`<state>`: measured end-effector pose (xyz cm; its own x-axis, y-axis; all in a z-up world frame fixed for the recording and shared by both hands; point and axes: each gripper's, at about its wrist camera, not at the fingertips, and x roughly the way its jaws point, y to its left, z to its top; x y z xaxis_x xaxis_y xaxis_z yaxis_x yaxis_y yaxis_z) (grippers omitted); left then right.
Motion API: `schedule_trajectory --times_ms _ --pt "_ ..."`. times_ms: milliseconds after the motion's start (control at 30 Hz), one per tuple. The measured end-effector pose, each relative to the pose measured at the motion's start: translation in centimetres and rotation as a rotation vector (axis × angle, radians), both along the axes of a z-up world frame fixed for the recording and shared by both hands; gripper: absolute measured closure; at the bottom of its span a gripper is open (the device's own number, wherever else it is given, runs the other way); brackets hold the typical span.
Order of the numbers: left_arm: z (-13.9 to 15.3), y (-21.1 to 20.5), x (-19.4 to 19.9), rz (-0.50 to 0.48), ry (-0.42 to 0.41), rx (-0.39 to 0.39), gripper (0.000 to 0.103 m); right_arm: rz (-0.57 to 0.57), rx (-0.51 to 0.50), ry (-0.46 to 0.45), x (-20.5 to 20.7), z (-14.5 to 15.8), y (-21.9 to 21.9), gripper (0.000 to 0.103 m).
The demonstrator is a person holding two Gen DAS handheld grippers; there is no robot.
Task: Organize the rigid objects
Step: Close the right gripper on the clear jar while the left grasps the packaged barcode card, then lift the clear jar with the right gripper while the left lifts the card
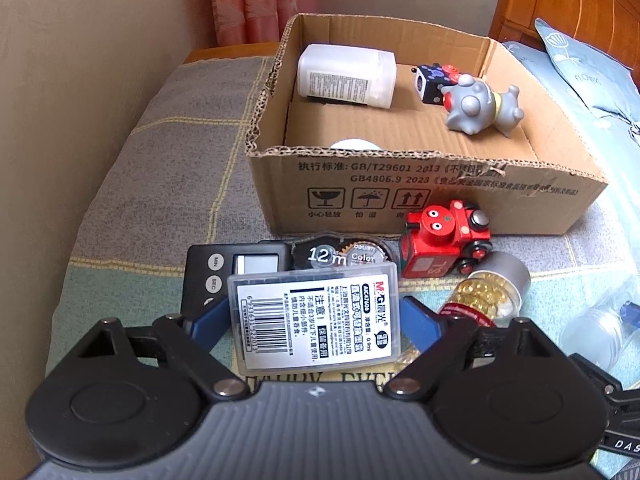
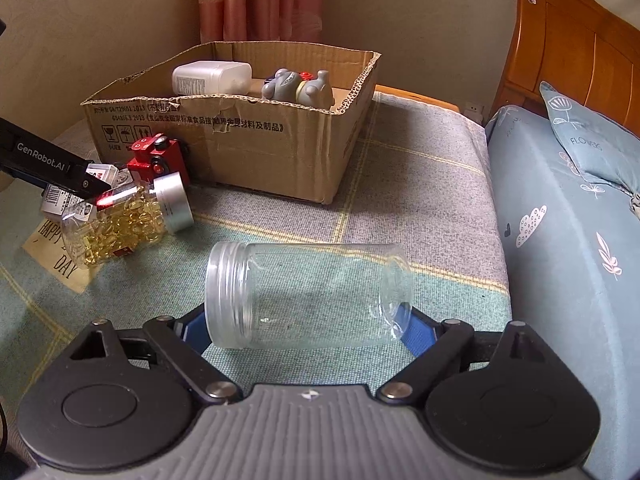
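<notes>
Your left gripper (image 1: 314,320) is clamped on a flat clear plastic case (image 1: 314,318) with a white barcode label, one blue pad (image 1: 202,322) pressed to each short side; the case is held above the checked blanket (image 1: 160,152). Your right gripper (image 2: 308,330) holds an empty clear jar (image 2: 308,294) lying sideways between its blue pads (image 2: 194,332), threaded mouth toward the left pad and base toward the right; the jaws appear closed on it, though the transparent wall makes contact at the base hard to confirm. Just behind the clear plastic case lie a black digital timer (image 1: 236,268) and a correction tape dispenser (image 1: 342,254) marked 12 m, side by side. To their right, a red toy train (image 1: 446,236) stands against the front wall of the cardboard box (image 1: 400,196). A capsule bottle (image 1: 488,292) with a silver cap lies on its side just beside the train. Inside the cardboard box you have a white bottle (image 1: 346,76) lying along the back, a gray toy figure (image 1: 480,104) toward the right, and a small dark cube toy (image 1: 430,80) between them. A blue floral pillow (image 2: 588,132) rests against the wooden headboard (image 2: 576,40) on the right.
</notes>
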<state>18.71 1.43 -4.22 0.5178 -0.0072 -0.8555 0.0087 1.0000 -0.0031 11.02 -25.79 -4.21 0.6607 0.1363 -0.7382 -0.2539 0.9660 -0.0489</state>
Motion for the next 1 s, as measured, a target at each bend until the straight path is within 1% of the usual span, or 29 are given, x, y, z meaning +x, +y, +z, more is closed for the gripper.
schedule_trajectory --times_ms 167,300,467,567,733,800,867,1000 --pt "0.5 0.8 -1.6 -0.058 -0.008 0.009 0.014 0.014 -0.008 0.001 -0.6 0.1 0.4 0.009" --pt "0.8 1.2 -3.1 -0.122 -0.003 0.008 0.014 0.026 -0.010 0.000 -1.1 0.3 0.6 0.009" --pt "0.5 0.8 -4.5 -0.219 0.028 0.009 0.014 0.042 -0.019 -0.003 -1.8 0.5 1.0 0.009" --pt "0.2 0.7 -5.0 -0.248 0.037 -0.007 0.014 0.052 -0.008 -0.005 -2.2 0.7 1.2 0.009" --pt "-0.3 0.8 -5.9 -0.265 0.013 0.001 0.013 0.055 -0.007 -0.007 -2.6 0.6 1.4 0.009" --pt "-0.5 1.1 -6.2 -0.265 -0.001 0.001 0.011 0.052 -0.003 -0.002 -2.6 0.4 1.4 0.008" --pt "-0.8 1.2 -6.3 -0.254 -0.001 0.002 0.011 0.047 -0.002 0.002 -2.6 0.2 1.4 0.005" --pt "-1.5 1.2 -6.4 -0.226 0.006 -0.025 0.011 0.038 0.004 0.010 -2.6 -0.3 1.4 0.003"
